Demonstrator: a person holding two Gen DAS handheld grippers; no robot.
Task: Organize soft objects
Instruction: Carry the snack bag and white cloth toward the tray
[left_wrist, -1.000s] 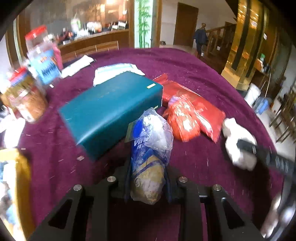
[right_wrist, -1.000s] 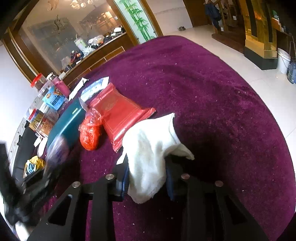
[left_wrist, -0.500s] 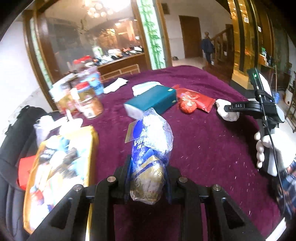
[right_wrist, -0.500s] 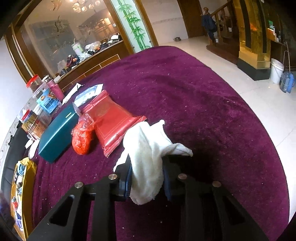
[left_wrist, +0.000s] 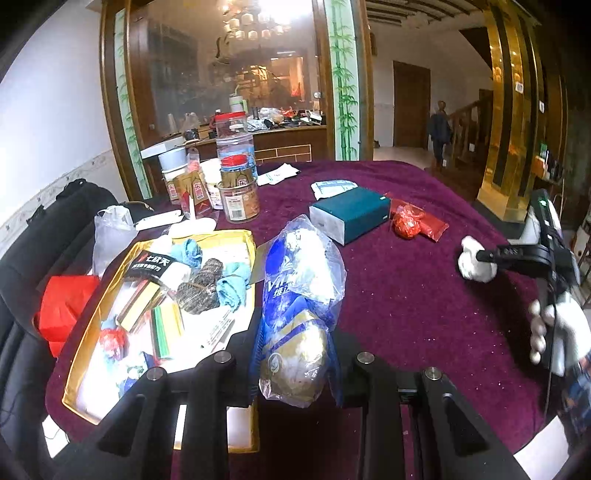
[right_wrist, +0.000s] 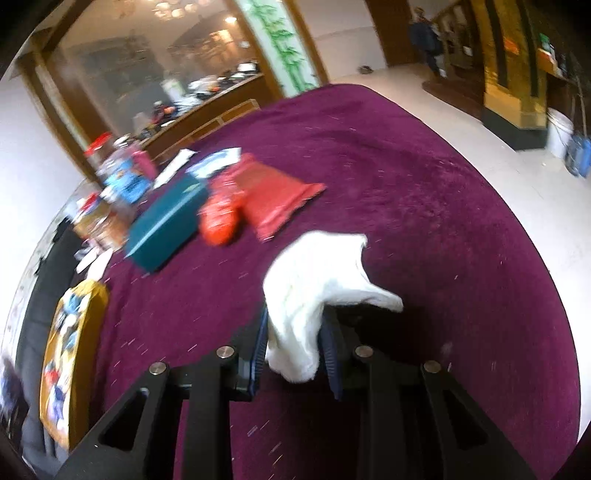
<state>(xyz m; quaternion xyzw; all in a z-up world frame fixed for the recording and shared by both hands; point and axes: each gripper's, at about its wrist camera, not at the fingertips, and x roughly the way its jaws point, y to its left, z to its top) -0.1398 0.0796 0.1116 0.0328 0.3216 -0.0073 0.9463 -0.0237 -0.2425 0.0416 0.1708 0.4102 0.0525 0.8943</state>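
Note:
My left gripper (left_wrist: 295, 354) is shut on a blue, white and gold plastic pack (left_wrist: 301, 306), held above the purple table beside the yellow tray (left_wrist: 74, 373) of small soft items. My right gripper (right_wrist: 293, 338) is shut on a white cloth (right_wrist: 310, 288), held above the table; it also shows at the right of the left wrist view (left_wrist: 480, 256) with the cloth (left_wrist: 471, 264). A red crumpled bag (left_wrist: 406, 225) and a flat red packet (right_wrist: 280, 199) lie beside a teal box (left_wrist: 351, 214).
Jars and bottles (left_wrist: 236, 173) stand at the table's far left. A black bag (left_wrist: 44, 236) and a red item (left_wrist: 62, 306) sit left of the tray. White packets (left_wrist: 332, 186) lie behind the teal box. The table edge curves along the right (right_wrist: 546, 258).
My left gripper has pulled back and up with the pack, bringing the yellow tray into view. My right gripper has lifted and drawn back with the white cloth, away from the red packets.

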